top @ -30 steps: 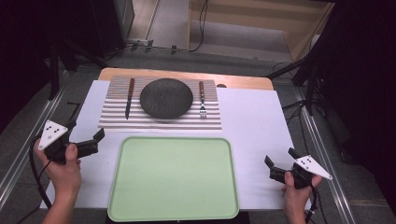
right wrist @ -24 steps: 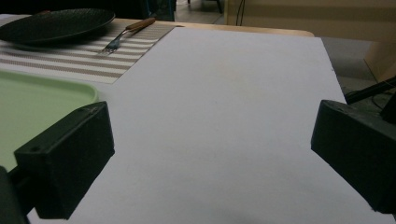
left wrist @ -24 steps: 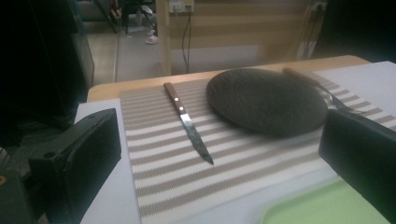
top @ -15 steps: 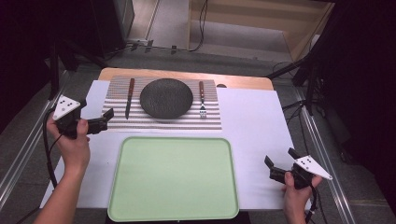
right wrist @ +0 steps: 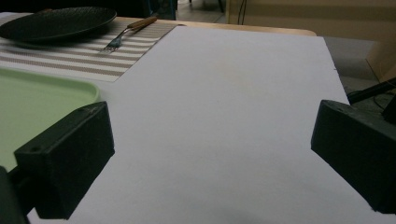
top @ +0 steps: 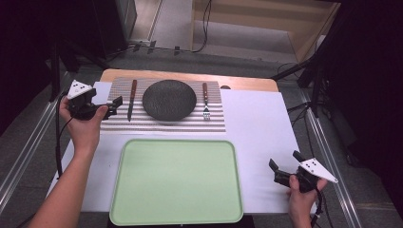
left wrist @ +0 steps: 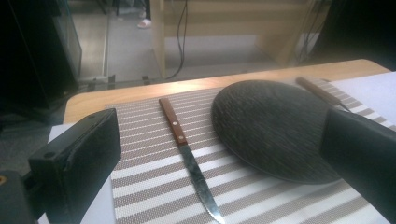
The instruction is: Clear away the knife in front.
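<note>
- Two grippers in play, both w/ jaws wide apart, nothing between them.
- Left gripper (top: 115, 105): held at the left edge of the striped placemat (top: 161, 124), just beside the knife (top: 131, 99), not touching it. Grey plate on top, cable trailing down along the forearm.
- Left gripper view: knife (left wrist: 187, 156) lies between the two black jaws, wooden handle toward the far side, blade tip toward the camera. Flat on the placemat (left wrist: 154, 186).
- Knife sits just left of the dark round plate (top: 169, 99); approx. parallel to the mat's short side. Small gap between blade and plate rim.
- Plate in the middle of the placemat; in the left gripper view its rim (left wrist: 275, 126) passes behind the right-hand jaw.
- Fork (top: 206, 100) just right of the plate, wooden handle away from the person, tines toward them. Also on the placemat.
- Green tray (top: 177, 180) sits nearer the person, just below the placemat, centred on the white sheet over the table (top: 256, 133).
- Right gripper (top: 284, 167): low at the near right corner of the table, right of the tray, well apart from the placemat & cutlery. Points toward the tray side.
- Right gripper view: bare white sheet between the jaws; tray corner (right wrist: 42, 102) at left, plate (right wrist: 56, 21) and fork (right wrist: 126, 33) far off at top left.
</note>
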Available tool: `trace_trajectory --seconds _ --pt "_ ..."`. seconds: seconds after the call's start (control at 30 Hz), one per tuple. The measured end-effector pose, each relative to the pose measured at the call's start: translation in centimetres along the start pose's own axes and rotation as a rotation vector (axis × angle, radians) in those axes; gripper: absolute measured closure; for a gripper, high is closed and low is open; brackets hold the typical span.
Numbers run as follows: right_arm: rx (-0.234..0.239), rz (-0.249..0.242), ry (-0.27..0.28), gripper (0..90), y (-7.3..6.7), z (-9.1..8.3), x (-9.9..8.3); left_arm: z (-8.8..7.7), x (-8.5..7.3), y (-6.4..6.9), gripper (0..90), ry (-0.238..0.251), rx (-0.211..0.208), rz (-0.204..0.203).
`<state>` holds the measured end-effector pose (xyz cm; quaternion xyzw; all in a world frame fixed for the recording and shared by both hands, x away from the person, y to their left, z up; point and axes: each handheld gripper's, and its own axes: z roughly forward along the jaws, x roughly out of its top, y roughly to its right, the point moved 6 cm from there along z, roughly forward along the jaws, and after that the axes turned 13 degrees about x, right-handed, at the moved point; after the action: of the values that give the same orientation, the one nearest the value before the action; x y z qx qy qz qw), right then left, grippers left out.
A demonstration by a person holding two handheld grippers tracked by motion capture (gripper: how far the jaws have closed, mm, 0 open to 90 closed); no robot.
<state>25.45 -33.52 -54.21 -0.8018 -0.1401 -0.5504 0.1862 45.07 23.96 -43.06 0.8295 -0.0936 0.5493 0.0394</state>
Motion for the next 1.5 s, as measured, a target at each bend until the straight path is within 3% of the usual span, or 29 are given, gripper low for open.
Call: trace_trajectory --seconds 0.57,0.77,0.8,0.87,0.9,1.0,1.43,1.5 --pt "-0.004 0.006 -0.008 0.0 0.1 0.1 0.0 6.1 1.5 0.3 5.0 -0.118 -0.016 -0.023" --pt "-0.003 0.007 -0.009 0.0 0.1 0.1 -0.1 8.1 1.3 0.3 15.7 -0.179 -0.002 -0.034" --pt "-0.003 0.007 -0.009 0.0 0.1 0.1 -0.1 8.9 1.1 0.2 19.7 -0.24 0.008 -0.03" --pt "-0.002 0.008 -0.01 0.0 0.1 0.2 -0.1 9.8 0.9 0.1 22.3 -0.298 0.011 -0.045" --pt "-0.002 0.009 -0.01 0.0 0.1 0.2 -0.1 9.8 0.9 0.1 23.9 -0.298 0.011 -0.045" --pt "-0.006 0.01 -0.015 0.0 0.1 0.2 -0.1 10.9 0.5 0.0 28.7 -0.358 0.033 -0.061" --pt "-0.006 0.008 -0.021 0.0 0.1 0.3 -0.1 13.4 -0.6 0.2 49.7 -0.434 0.093 -0.071" --pt "-0.005 0.008 -0.022 0.0 0.1 0.3 -0.1 13.7 -0.6 0.2 54.7 -0.44 0.08 -0.073"
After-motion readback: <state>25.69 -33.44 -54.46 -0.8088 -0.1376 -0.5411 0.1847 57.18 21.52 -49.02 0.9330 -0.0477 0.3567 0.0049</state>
